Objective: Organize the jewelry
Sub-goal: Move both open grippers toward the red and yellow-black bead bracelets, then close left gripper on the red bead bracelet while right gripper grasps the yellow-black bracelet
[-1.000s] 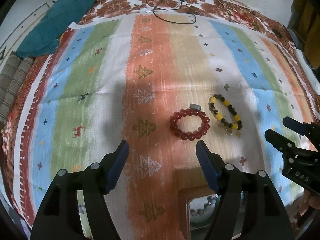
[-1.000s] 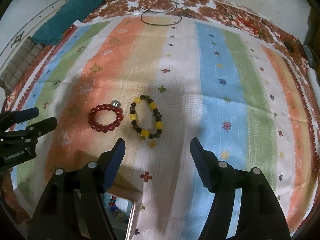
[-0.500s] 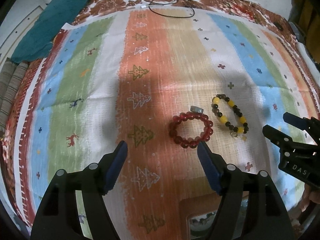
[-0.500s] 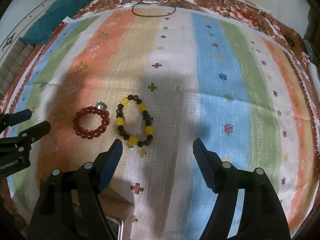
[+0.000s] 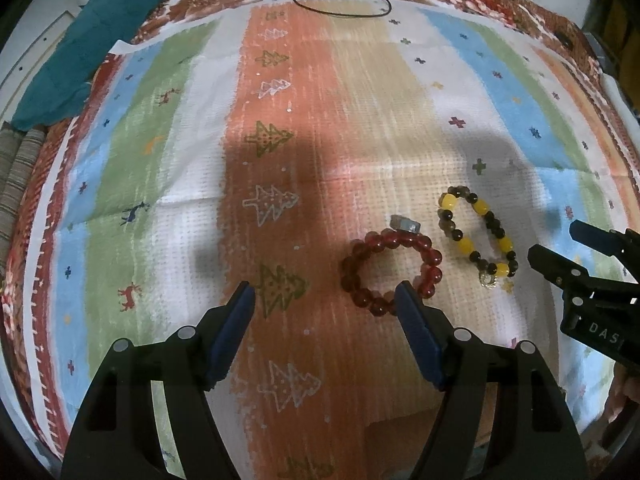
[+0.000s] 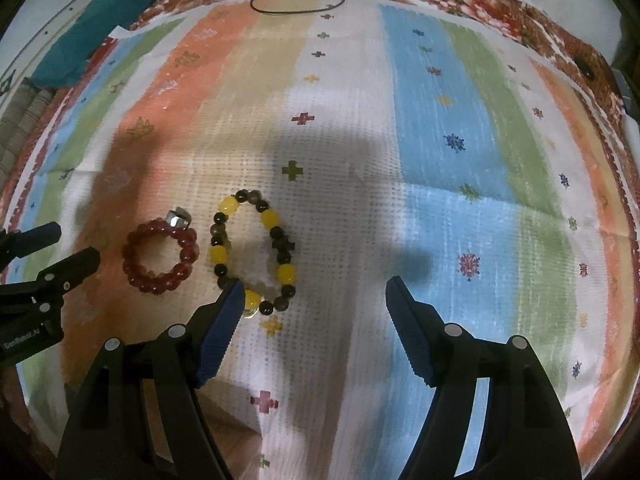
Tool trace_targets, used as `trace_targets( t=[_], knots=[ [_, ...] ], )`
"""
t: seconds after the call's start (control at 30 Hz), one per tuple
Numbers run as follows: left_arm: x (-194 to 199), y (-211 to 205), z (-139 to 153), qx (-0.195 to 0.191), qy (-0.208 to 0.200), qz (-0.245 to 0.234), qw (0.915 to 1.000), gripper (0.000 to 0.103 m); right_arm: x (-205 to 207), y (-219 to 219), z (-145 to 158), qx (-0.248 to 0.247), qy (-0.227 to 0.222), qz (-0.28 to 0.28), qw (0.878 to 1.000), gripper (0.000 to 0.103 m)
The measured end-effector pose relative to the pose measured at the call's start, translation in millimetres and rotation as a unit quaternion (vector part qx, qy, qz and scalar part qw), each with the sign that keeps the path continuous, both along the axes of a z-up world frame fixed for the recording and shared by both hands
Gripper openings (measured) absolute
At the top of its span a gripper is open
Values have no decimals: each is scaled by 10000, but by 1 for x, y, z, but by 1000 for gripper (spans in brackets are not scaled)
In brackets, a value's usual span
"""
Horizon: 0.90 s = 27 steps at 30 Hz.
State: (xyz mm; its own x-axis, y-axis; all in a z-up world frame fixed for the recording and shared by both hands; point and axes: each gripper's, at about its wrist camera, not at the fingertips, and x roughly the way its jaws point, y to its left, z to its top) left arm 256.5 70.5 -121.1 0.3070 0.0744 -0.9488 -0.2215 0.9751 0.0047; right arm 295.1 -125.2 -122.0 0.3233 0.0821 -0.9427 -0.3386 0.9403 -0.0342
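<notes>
Two bead bracelets are lying on the striped cloth [image 5: 168,152]: the red bracelet [image 5: 391,271] and, just right of it, the yellow-and-dark bracelet [image 6: 254,251]. Both are judged light, loose and prone to rolling, best pinched across one bead strand. The left gripper [image 5: 325,298] and right gripper [image 6: 314,291] are being held spread, grasping nothing.

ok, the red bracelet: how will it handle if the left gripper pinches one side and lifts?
The red bracelet is a loop of separate round beads, so it will probably sag into an oval rather than stay a ring. The glossy beads may slip between flat pads. The metal charm at its far side would likely swing to the bottom.
</notes>
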Motion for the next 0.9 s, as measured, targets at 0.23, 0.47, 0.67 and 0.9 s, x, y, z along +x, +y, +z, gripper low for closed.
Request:
trace_targets(
  t=[0.23,0.47,0.67,0.9],
  knots=[
    [10,1,-21,-22,209,-71,9998,72,11,5,-14,-84,133,54,9999,73],
    [20,3,-31,-104,277,-78,9995,72,20,13,-27,-154,236,131,9995,72],
    [25,2,-49,-153,499,-143,9985,70,23,20,-38,-286,305,201,9989,58],
    [23,7,-53,-92,468,-107,9988,45,27,22,-41,-475,191,276,9983,32]
  ],
)
